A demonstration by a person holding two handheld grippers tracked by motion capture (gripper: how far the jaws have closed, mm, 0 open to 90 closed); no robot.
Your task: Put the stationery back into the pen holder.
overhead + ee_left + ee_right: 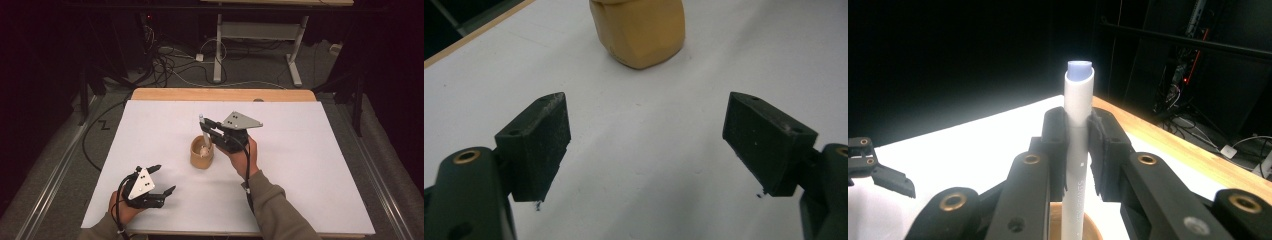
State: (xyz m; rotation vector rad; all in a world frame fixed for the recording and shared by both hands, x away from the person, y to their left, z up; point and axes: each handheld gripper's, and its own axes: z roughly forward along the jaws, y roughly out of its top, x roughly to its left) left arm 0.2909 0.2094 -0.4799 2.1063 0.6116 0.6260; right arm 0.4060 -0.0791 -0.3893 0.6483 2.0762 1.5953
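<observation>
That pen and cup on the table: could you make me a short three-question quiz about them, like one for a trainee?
1. True or false: the right gripper has its jaws shut on the pen.
2. Where does the pen's lower end sit? A) flat on the table B) inside the cup C) in the left gripper
3. How do the left gripper's jaws stand, and is anything between them?

Key
1. True; the jaws press on both sides of the upright pen.
2. B; in the right gripper view the pen goes down into the cup's mouth.
3. Open, with only bare table between them; the cup stands beyond them, untouched.
</observation>
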